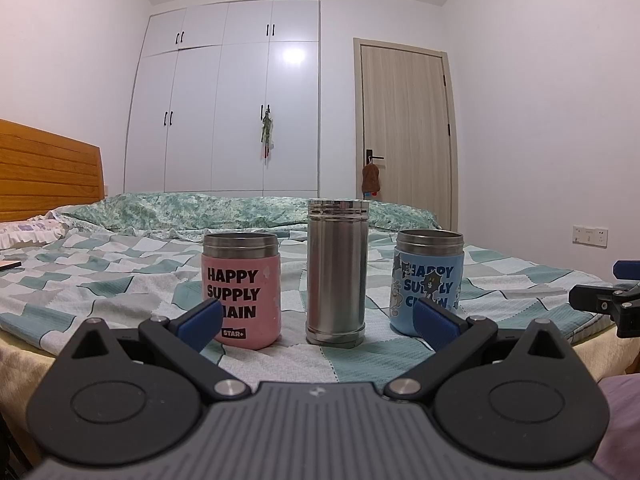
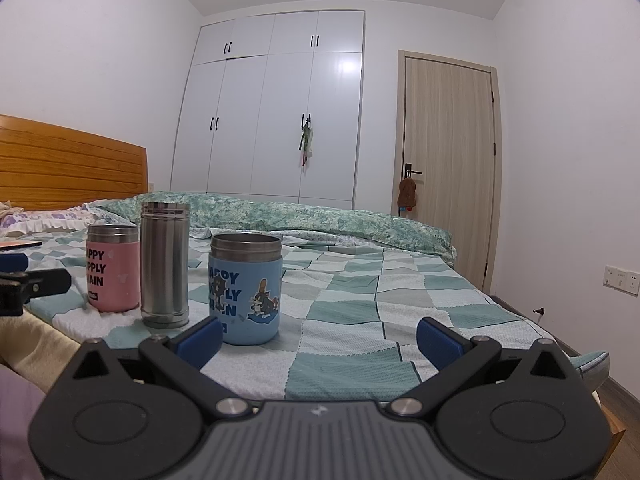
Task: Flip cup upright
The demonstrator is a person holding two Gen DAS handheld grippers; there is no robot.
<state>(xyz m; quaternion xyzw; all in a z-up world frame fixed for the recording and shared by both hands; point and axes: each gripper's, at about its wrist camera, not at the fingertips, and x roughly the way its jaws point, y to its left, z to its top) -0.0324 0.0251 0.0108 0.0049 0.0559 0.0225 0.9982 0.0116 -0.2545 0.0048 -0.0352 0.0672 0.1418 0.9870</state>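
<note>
Three cups stand in a row on the bed. A pink cup (image 1: 241,290) with black lettering is on the left, a tall steel cup (image 1: 337,272) in the middle, a blue cartoon cup (image 1: 427,282) on the right. All stand with the open steel rim up. My left gripper (image 1: 318,324) is open and empty, just in front of the steel cup. My right gripper (image 2: 320,338) is open and empty, to the right of the blue cup (image 2: 245,290). The right wrist view also shows the pink cup (image 2: 113,270) and steel cup (image 2: 164,266).
The cups stand on a teal checked bedsheet (image 2: 360,312) near the bed's front edge. A rolled green quilt (image 1: 224,210) lies across the back. A wooden headboard (image 1: 44,168) is at left, a wardrobe and door behind. A dark flat object (image 1: 10,265) lies far left.
</note>
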